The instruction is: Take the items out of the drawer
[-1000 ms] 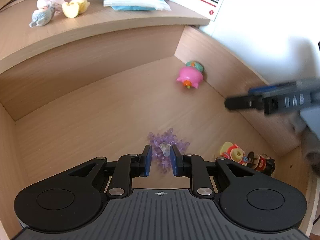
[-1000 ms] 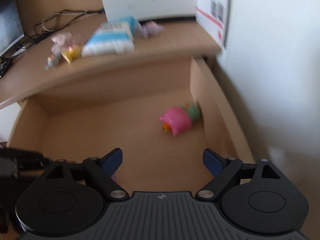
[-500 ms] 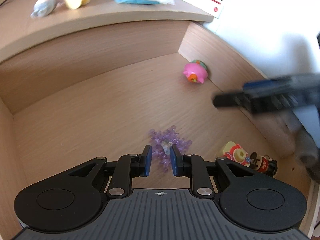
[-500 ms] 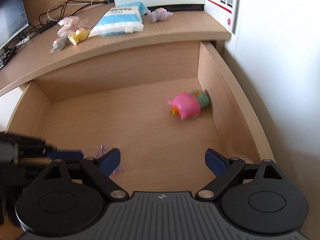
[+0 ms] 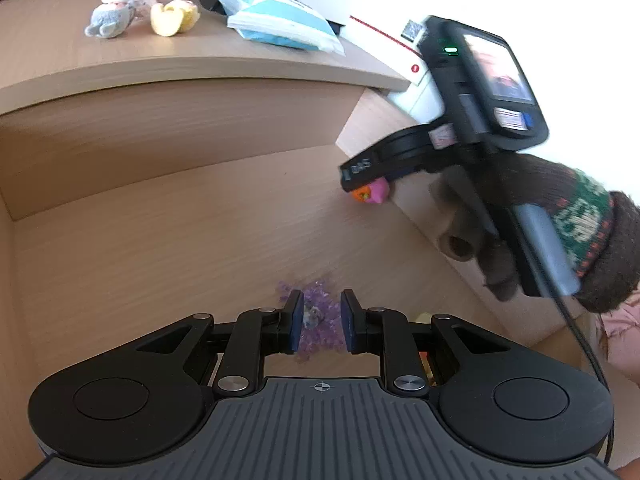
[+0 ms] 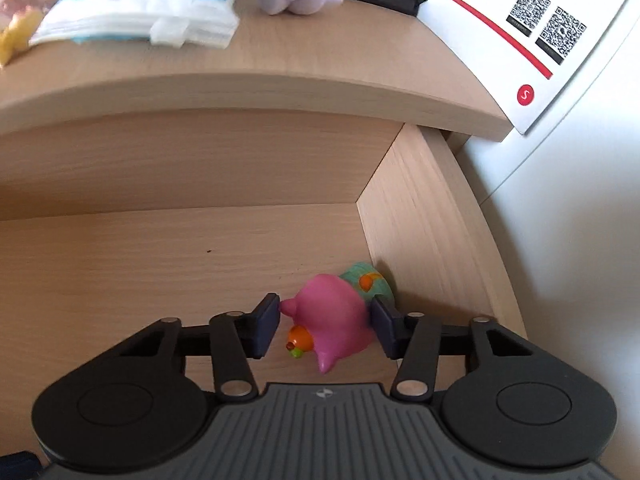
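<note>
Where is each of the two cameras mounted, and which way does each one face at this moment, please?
Left wrist: sits on the left gripper, looking down into the drawer at purple beads between its fingers; the gloved hand with the right gripper shows.
Right wrist: sits on the right gripper, facing the drawer's back right corner, jaws closing around the pink toy; only its fingers show.
Shared: pink toy, drawer, blue-and-white packet on the desk.

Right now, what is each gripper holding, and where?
Right gripper is closing around the pink toy, pads at its sides. Left gripper holds nothing, hovering over purple beads.
</note>
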{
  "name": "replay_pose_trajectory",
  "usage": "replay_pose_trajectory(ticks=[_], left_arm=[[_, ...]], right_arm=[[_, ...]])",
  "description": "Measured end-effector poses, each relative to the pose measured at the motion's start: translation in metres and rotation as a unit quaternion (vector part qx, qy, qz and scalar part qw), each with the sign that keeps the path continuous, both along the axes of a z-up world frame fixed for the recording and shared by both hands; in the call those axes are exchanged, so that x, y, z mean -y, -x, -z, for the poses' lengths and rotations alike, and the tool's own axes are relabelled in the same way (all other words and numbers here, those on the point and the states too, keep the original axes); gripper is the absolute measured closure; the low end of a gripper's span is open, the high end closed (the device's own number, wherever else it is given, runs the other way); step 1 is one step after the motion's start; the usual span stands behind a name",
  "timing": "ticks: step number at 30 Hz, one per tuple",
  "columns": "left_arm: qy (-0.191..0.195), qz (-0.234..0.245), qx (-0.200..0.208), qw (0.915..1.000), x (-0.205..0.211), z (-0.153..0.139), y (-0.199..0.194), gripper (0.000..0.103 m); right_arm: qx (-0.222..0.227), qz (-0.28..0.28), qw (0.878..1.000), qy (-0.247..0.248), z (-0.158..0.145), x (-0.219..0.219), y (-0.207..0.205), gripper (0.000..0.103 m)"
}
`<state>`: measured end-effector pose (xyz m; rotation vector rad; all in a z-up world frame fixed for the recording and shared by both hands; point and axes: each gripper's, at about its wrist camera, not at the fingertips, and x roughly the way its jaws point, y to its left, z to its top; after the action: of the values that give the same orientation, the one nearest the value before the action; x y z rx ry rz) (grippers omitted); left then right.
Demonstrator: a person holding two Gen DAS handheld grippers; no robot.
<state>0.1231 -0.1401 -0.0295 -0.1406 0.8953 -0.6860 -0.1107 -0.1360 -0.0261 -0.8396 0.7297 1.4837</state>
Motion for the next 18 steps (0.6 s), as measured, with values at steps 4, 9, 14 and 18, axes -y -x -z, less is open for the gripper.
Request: replay_pose_trajectory(ticks=[4,9,14,18], left_arm=[[0.026,-0.007,-0.005,0.9996,-0.006,-0.001,-0.001,0.081],[0.048,-0.014,-0.003,0.9987,-0.013,-0.001,-0.001,0.081],[0.047,-0.014,-0.003,0.9988,-0.013,-0.002,0.001,0.081],[0.051,-0.017,-0.001,0.9986,-0.016,-0.003,0.001,0.081]], right_arm=[[-0.042,-0.004,0.999,-0.001,-0.027,0.017,-0.013,0.062],[-0.084,-0.015,0.992,-0.093,-0.107,0.04,-0.03,0.062],[-0.035,0.029,0.981,-0.19,-0.147,-0.004,-0.027,0.062],[-0.021,0.062,0.986,-0.156,-0.123,-0.06,-0.021,0.062]])
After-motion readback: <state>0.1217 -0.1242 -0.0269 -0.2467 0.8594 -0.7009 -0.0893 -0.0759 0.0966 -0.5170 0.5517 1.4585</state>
